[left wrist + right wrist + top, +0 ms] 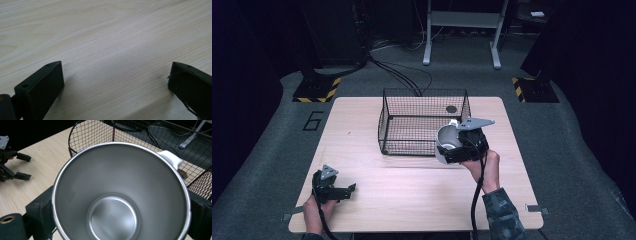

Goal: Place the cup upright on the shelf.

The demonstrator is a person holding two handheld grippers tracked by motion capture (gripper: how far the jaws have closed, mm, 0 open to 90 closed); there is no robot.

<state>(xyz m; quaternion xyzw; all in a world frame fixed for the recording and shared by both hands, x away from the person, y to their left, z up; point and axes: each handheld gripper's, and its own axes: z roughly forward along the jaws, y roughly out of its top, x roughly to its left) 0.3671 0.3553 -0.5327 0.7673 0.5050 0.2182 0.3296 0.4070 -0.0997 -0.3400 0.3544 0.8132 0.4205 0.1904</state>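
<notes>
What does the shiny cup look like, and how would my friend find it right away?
Start at the wooden table and find the black wire basket near its far side. Just by the basket's front right corner, the right gripper holds a steel cup between its black jaws. It is the one shiny, round thing there, empty inside, with a white handle on its rim.

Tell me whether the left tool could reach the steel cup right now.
Probably not directly: the left tool rests open at the table's near left corner, while the cup is clamped in the right tool by the wire basket. Bare table lies between.
</notes>
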